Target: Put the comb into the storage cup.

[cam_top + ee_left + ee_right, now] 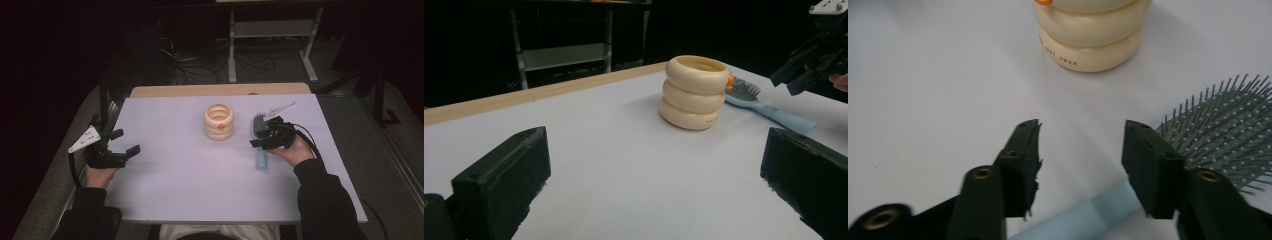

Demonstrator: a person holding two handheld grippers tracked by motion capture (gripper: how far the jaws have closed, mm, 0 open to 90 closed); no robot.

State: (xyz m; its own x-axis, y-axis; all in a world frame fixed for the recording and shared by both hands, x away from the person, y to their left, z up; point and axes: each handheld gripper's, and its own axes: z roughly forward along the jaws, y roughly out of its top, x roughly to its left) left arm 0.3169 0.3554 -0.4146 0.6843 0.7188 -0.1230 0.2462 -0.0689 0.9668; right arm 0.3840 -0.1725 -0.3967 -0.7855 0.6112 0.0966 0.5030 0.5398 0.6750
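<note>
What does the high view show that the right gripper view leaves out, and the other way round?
High view: both of the person's hands, the left gripper open over the white table, and the full light-blue plastic hairbrush.
Right gripper view: the right gripper jaws either side of the brush handle, not yet pressing it, and small print on the cream ringed container.
Both: the container, brush and table.

In the high view, the right gripper [261, 136] covers the middle of the blue hairbrush [260, 161], so whether its jaws touch the handle cannot be told. In the right gripper view, the top edge cuts off the cream ringed holder [1091, 35], and the brush handle runs out at the bottom edge. Small lettering on the holder's lowest ring is too blurred to read with certainty.
</note>
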